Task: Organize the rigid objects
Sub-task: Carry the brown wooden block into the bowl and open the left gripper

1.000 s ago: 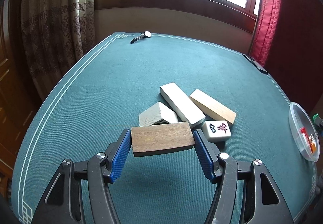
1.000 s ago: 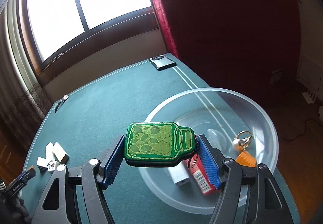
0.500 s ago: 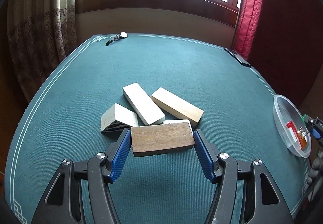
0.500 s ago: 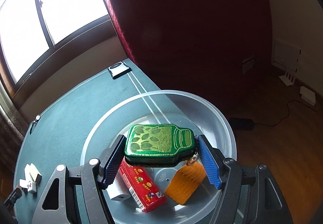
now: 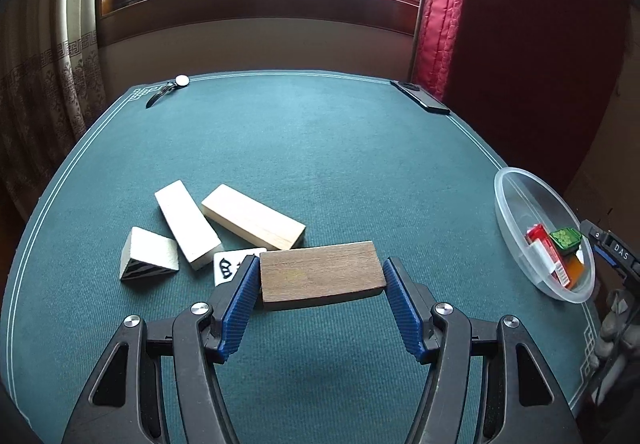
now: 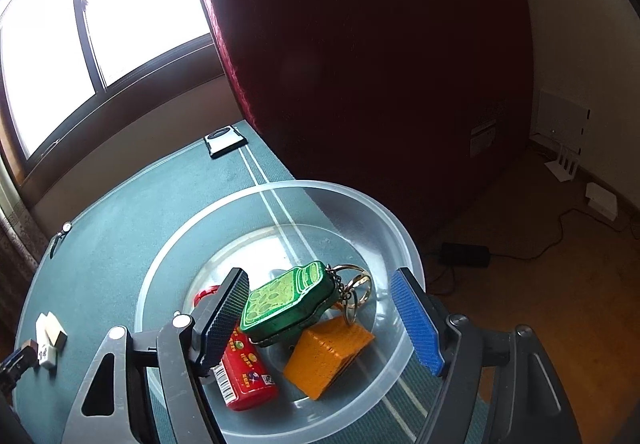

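I've got the dark wood block (image 5: pixel 320 276) clamped in my L hand-held gripper (image 5: pixel 320 284), above the green worktop (image 5: pixel 320 148) nr the pale blocks (image 5: pixel 252 216). My R hand-held gripper (image 6: pixel 320 324) hangs w/ jaws apart over the clear bowl (image 6: pixel 396 232); green bottle-shaped keychain (image 6: pixel 286 302) lies inside on the orange wedge (image 6: pixel 328 356) & red box (image 6: pixel 244 376).

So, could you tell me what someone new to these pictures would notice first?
Probably the dark wooden block clamped between the blue pads of the left gripper, held above the green table near a cluster of pale wooden blocks. Next, the clear plastic bowl at the table's right edge, where the open right gripper hovers over a green keychain lying on a red box and an orange wedge.
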Demonstrator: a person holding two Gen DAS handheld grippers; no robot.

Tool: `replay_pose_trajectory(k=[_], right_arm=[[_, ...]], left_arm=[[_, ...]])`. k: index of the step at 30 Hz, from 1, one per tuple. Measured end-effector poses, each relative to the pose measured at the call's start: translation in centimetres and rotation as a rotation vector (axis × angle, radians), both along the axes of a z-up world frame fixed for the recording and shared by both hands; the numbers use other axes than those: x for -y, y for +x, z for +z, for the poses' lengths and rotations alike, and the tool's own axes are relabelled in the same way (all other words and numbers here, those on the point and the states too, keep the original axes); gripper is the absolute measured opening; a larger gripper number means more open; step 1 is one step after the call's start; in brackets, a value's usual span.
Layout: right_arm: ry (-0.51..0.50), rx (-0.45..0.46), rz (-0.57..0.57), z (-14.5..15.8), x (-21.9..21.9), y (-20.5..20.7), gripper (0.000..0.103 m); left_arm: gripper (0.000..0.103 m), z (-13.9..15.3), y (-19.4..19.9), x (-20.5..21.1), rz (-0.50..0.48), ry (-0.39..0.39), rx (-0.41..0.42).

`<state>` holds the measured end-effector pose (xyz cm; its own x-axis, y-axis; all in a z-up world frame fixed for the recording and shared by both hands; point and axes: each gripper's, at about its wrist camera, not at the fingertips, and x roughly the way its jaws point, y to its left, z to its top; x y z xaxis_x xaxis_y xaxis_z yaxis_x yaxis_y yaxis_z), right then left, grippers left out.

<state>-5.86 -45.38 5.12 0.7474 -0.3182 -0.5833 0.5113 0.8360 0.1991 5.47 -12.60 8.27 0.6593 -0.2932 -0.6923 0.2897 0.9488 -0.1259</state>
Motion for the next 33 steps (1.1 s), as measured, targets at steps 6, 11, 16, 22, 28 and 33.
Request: replay_pose_trajectory(k=[6, 11, 16, 22, 28, 33], right_arm=[[-0.067, 0.017, 0.017, 0.1, -1.0, -0.4, 0.077], [-0.074, 0.029, 0.026, 0.3, -1.2, -0.6, 0.078], [-0.063, 0.031, 0.026, 0.2, -1.0, -0.7, 0.078], [-0.043, 0.035, 0.027, 0.0, -0.6, -0.6, 0.078], [-0.027, 0.033, 0.031, -0.2, -0.3, -0.5, 0.078], [-0.017, 0.037, 0.030, -0.2, 0.0, -0.6, 0.078]], left_arm=[[0.064, 0.3, -0.1, 3.4, -0.072, 0.015, 0.008], [0.064, 0.7, 0.0, 6.5, -0.139, 0.025, 0.018], [0.064, 1.1, 0.2, 9.7, -0.222, 0.032, 0.034], [0.064, 0.8, 0.9, 13.2, -0.311, 0.017, 0.011], [0.064, 0.2, 1.8, 16.1, -0.369, 0.026, -0.013], [0.064, 0.4, 2.1, 18.0, -0.412, 0.032, -0.004]])
